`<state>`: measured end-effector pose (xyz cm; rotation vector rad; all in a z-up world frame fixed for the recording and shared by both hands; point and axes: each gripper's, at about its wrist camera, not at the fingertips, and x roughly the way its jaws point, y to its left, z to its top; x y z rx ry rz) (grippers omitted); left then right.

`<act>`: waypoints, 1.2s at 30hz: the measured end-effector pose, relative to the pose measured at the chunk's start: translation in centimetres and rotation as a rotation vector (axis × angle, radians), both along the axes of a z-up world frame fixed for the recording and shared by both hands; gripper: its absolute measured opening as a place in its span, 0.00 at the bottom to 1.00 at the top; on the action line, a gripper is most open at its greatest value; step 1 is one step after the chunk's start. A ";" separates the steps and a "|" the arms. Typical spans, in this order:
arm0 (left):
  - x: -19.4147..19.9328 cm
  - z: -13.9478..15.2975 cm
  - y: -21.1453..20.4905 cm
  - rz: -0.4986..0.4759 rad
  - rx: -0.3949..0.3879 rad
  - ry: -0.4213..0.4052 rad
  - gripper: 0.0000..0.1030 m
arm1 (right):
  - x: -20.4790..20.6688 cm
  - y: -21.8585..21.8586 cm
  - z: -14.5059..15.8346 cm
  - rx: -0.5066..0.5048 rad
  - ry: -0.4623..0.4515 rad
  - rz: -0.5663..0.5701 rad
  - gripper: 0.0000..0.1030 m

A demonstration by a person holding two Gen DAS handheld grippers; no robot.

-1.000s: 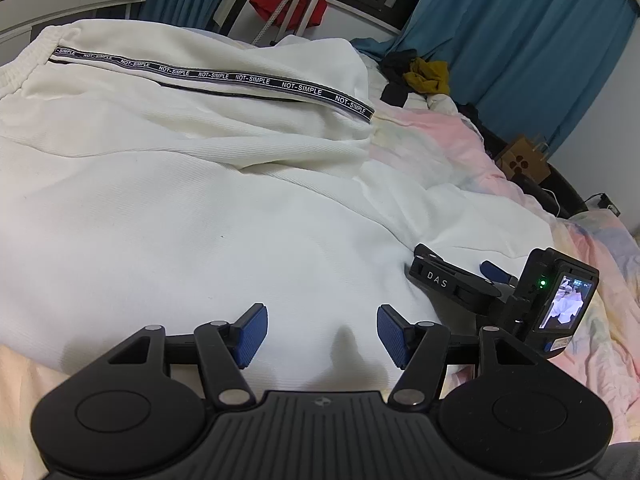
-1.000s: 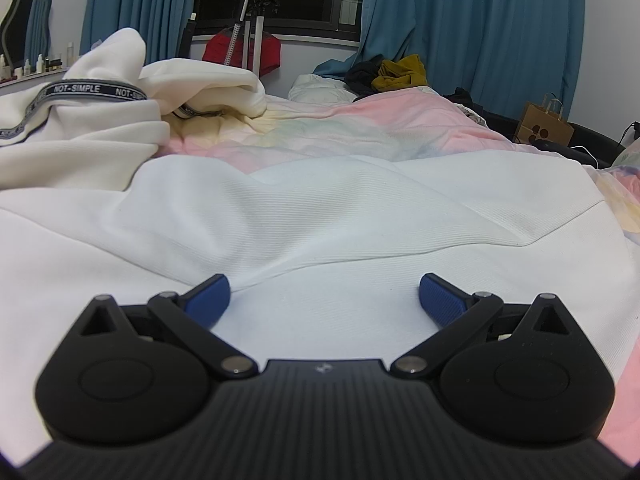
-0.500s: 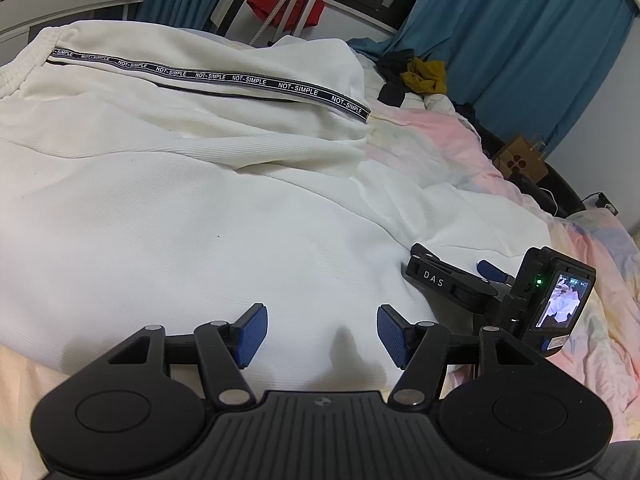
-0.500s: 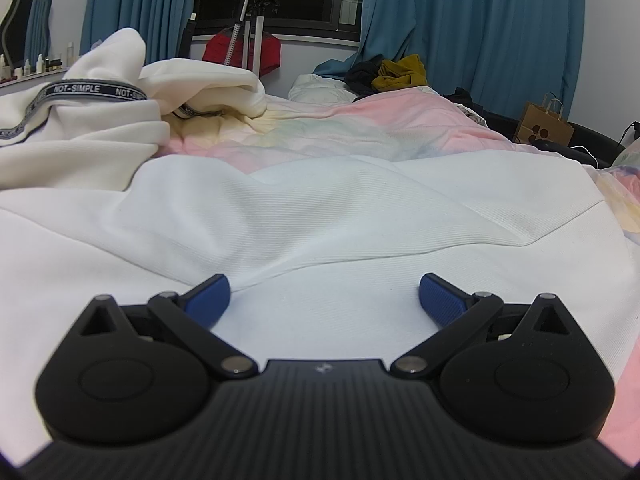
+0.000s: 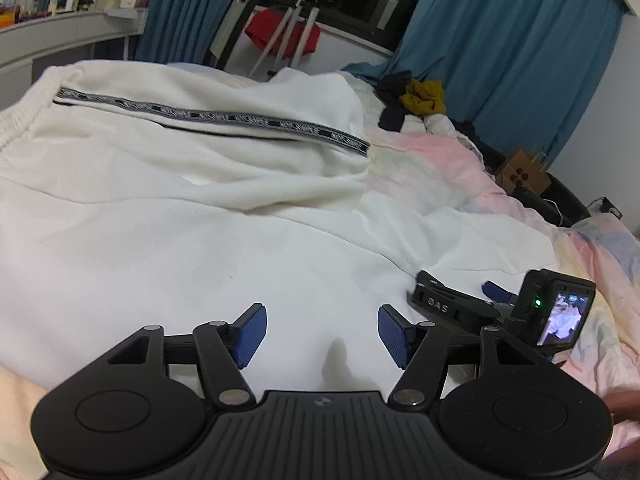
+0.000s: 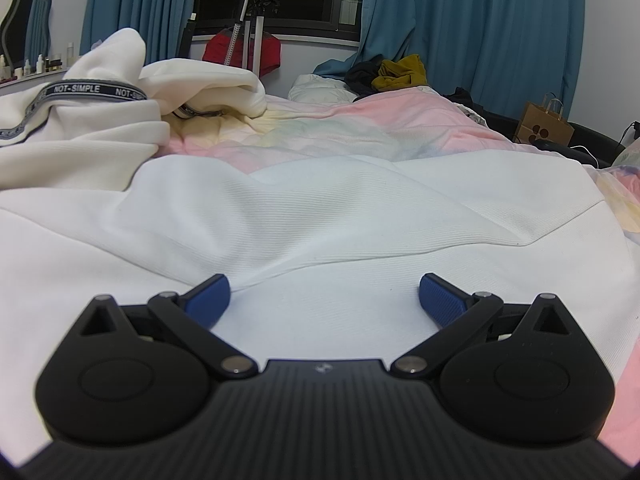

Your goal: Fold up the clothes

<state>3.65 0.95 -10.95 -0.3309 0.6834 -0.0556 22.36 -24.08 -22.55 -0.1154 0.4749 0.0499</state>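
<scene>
A white ribbed garment lies spread on the bed, also filling the right wrist view as the white garment. Behind it a cream garment with a black "NOT-SIMPLE" band is heaped up; in the right wrist view the cream garment sits at left. My left gripper hovers open just above the white cloth, nothing between its blue pads. My right gripper rests low on the white cloth, wide open and holding nothing. From the left wrist view it appears as the right gripper lying to the right.
A pastel pink and yellow duvet covers the bed beyond the clothes. Dark and mustard clothes are piled at the far end. Blue curtains, a red item on a stand and a paper bag stand behind.
The left gripper has risen and tilted up a little, so more of the room shows above the clothes. The right gripper has stayed still.
</scene>
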 end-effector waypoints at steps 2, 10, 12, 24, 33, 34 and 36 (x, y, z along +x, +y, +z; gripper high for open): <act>0.0 0.5 0.3 0.009 0.028 -0.019 0.62 | 0.0 0.0 0.0 0.000 0.000 0.000 1.00; 3.2 3.0 1.8 0.021 0.073 -0.067 0.63 | 0.2 0.5 -0.3 -0.014 -0.005 -0.008 1.00; 4.8 3.6 2.3 0.031 0.058 -0.072 0.63 | 0.3 0.6 -0.2 -0.016 -0.006 -0.007 1.00; 11.2 2.5 3.1 0.033 0.074 -0.081 0.63 | -1.5 -3.2 4.8 0.220 0.087 0.251 1.00; 9.7 3.7 3.8 0.016 0.097 -0.165 0.65 | 7.4 -0.3 13.5 0.441 -0.060 0.321 1.00; 9.6 3.6 4.1 0.017 0.098 -0.167 0.65 | 10.1 0.9 13.8 0.481 -0.036 0.307 1.00; 9.9 3.1 4.8 0.025 0.091 -0.154 0.65 | 16.5 3.0 13.6 0.580 0.045 0.266 1.00</act>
